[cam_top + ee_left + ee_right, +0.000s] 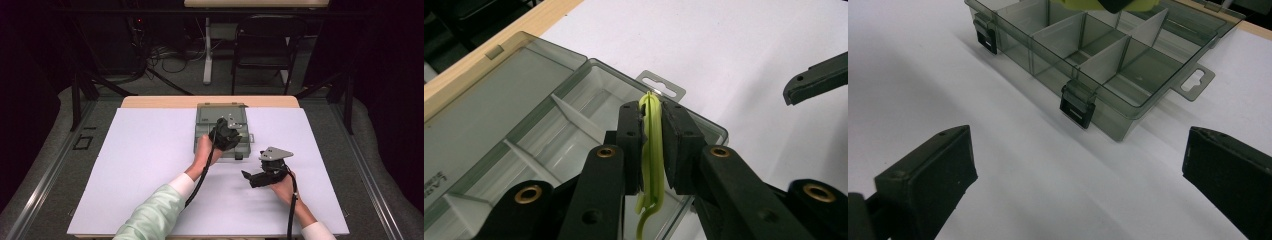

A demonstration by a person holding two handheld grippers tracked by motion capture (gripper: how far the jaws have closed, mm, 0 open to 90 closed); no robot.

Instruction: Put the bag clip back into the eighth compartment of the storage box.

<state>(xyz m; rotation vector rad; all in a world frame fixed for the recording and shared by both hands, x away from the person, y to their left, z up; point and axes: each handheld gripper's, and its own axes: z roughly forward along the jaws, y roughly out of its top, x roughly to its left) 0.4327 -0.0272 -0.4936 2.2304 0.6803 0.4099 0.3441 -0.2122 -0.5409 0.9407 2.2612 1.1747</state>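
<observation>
Claw (pixel 653 145) on the left is clamped on a thin yellow-green looped piece (pixel 651 150), its long axis running along the jaws and pointing out over the open grey compartment box (pixel 574 100). Lettering on the box lid is too small to read. Right claw (pixel 1075 175), jaws apart and holding nothing, sits near the box's latched front on the white worktop (pixel 150 165).
</observation>
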